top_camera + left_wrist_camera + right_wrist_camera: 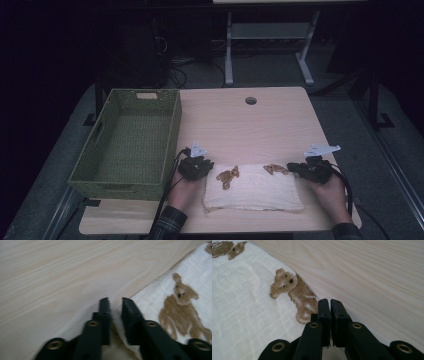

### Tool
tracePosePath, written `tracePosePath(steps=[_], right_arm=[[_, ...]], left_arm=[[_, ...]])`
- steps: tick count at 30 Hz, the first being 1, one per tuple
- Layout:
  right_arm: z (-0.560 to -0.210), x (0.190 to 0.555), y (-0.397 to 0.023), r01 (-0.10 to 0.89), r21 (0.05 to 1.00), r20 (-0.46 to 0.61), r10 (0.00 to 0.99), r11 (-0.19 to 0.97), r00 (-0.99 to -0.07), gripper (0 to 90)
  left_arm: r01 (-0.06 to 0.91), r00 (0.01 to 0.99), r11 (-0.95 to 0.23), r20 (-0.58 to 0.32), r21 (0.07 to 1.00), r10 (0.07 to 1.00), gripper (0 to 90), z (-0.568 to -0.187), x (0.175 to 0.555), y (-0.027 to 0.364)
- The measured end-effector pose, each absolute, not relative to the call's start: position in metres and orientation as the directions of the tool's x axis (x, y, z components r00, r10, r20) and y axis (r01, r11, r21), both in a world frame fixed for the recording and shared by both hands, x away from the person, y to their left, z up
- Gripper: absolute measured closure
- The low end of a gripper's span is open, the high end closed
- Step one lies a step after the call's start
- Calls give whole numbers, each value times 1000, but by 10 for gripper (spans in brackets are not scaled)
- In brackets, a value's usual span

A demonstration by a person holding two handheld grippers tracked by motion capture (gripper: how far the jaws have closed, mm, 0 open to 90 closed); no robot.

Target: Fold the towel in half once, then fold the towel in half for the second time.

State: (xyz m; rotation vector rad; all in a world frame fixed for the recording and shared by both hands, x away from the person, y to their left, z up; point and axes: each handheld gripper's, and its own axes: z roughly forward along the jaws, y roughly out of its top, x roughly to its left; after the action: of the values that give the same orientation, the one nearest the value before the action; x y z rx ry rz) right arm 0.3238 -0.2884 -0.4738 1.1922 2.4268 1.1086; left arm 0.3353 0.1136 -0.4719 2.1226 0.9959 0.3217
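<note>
A folded white cloth [255, 192] with brown bear prints lies at the near edge of the wooden table [240, 125]. My left gripper [206, 167] sits at the cloth's far left corner. In the left gripper view its jaws [115, 301] stand almost together with a raised fold of the cloth [160, 290] pinched between them, beside a bear print [181, 307]. My right gripper [294, 168] is at the far right corner. In the right gripper view its jaws [329, 302] are pressed together on the edge of the cloth [242, 302], next to another bear [292, 292].
A green woven basket [172, 130] stands on the table's left side, nothing visible inside it. A round cable hole [250, 100] marks the far middle of the tabletop. Beyond the table are a dark floor and the legs of a white desk [229, 55].
</note>
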Motion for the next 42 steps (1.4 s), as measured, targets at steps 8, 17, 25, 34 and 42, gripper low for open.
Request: tracePosePath(steps=[8, 17, 25, 34, 42], right_arm=[[-472, 327, -289, 582, 712, 109, 757, 393, -644, 874], [-458, 347, -292, 560, 740, 83, 777, 372, -624, 874], [-446, 372, -297, 535, 781, 68, 809, 321, -584, 874], [-443, 388, -295, 507, 812, 62, 820, 291, -569, 874], [-441, 366, -302, 500, 811, 70, 798, 304, -599, 874]], left_arm=[[554, 654, -394, -91, 733, 751, 873, -468, 337, 115], [531, 632, -356, -80, 769, 771, 873, -453, 355, 111], [487, 626, -345, -45, 803, 778, 874, -443, 379, 108], [450, 621, -340, -16, 826, 784, 873, -436, 390, 109], [431, 632, -322, -28, 843, 774, 873, -433, 367, 112]])
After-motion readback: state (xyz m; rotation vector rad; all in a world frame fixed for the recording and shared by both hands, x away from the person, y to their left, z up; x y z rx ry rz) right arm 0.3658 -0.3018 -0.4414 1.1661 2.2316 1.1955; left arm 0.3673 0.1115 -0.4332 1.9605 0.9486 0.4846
